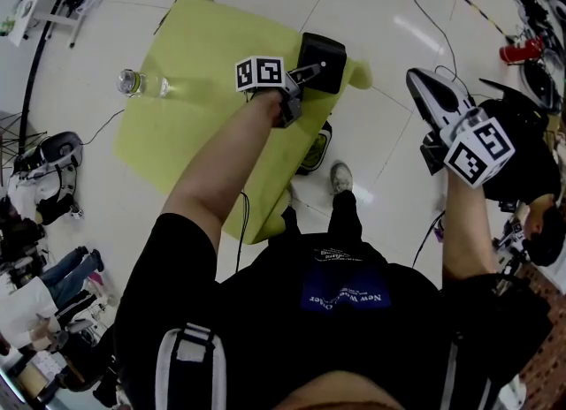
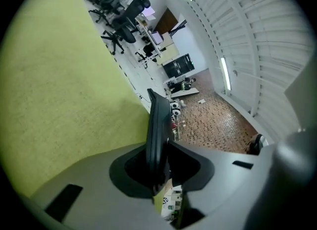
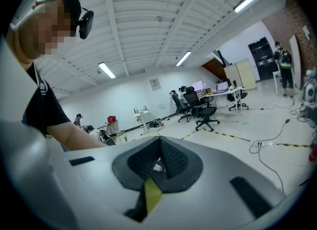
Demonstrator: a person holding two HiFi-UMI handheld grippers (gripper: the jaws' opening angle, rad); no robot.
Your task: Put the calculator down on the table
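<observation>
The black calculator (image 1: 320, 62) is held over the right corner of the yellow-green table (image 1: 203, 72), with my left gripper (image 1: 299, 81) shut on its near edge. In the left gripper view the calculator (image 2: 157, 130) stands edge-on between the jaws of the left gripper (image 2: 161, 167), with the table (image 2: 59, 90) close on its left. My right gripper (image 1: 423, 88) hangs off to the right over the floor, away from the table. In the right gripper view its jaws (image 3: 159, 158) are shut with nothing between them.
A clear plastic bottle (image 1: 140, 84) lies on the table's left edge. Cables (image 1: 433, 19) trail over the white floor beyond the table. A red object (image 1: 522, 49) sits at far right. People and gear (image 1: 35, 223) stand to the left.
</observation>
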